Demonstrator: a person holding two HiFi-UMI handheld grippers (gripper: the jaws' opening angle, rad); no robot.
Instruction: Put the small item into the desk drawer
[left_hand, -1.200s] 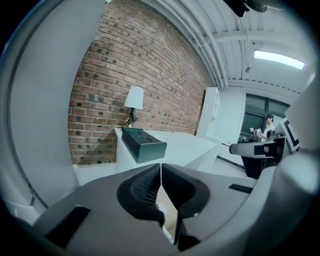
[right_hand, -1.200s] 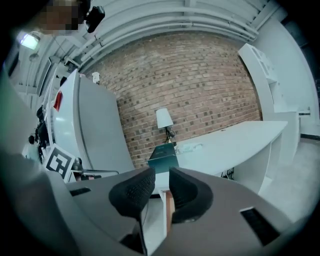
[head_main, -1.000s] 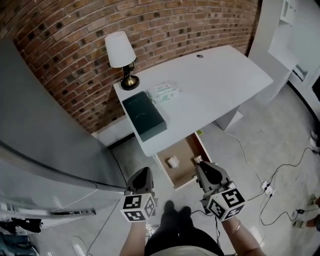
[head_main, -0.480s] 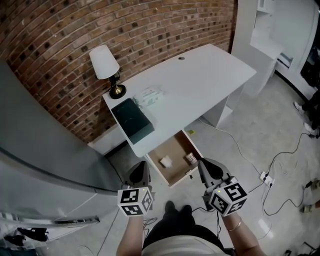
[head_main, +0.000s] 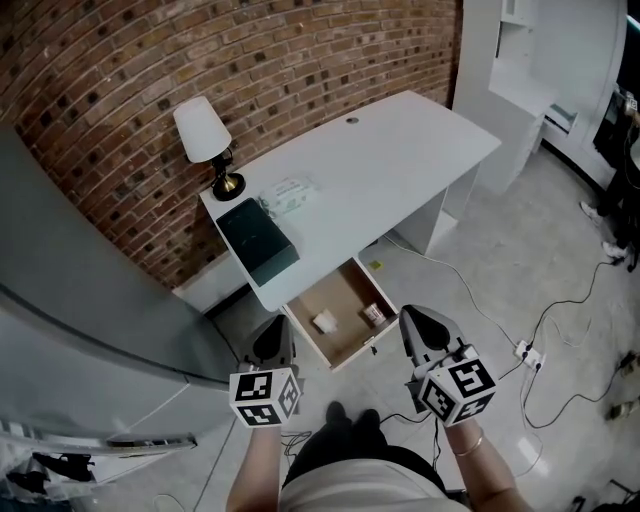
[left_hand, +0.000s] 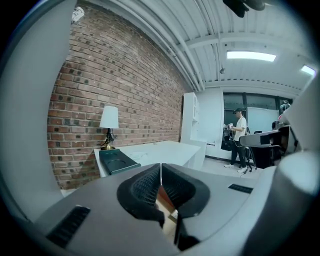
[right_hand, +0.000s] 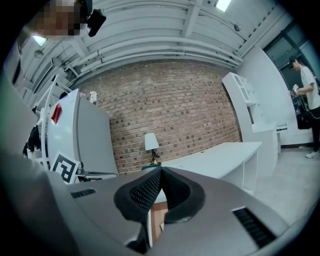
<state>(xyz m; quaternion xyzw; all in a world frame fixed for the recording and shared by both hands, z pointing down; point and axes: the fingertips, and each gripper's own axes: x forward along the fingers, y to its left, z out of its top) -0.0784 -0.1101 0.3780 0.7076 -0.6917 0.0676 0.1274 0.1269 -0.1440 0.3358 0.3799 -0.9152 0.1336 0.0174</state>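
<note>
The desk drawer (head_main: 347, 283) stands pulled out under the white desk (head_main: 390, 170). In it lie a small brownish item (head_main: 374, 313) on the right and a small white item (head_main: 324, 321) near the middle. My right gripper (head_main: 413, 318) hovers just right of the drawer's front corner, apart from it; its jaws (right_hand: 161, 171) are shut with nothing between them. My left gripper (head_main: 277, 326) hangs left of the drawer's front, jaws (left_hand: 160, 167) also shut and empty.
On the desk stand a white lamp (head_main: 204, 135), a dark green box (head_main: 257, 240) and a pale packet (head_main: 288, 192). A grey cabinet (head_main: 70, 320) rises at the left. Cables and a power strip (head_main: 525, 352) lie on the floor at the right. A person (left_hand: 239, 137) stands far off.
The right gripper has drawn back from the drawer's right side, and the brownish item now lies in the drawer. Both grippers and the view have backed away from the desk.
</note>
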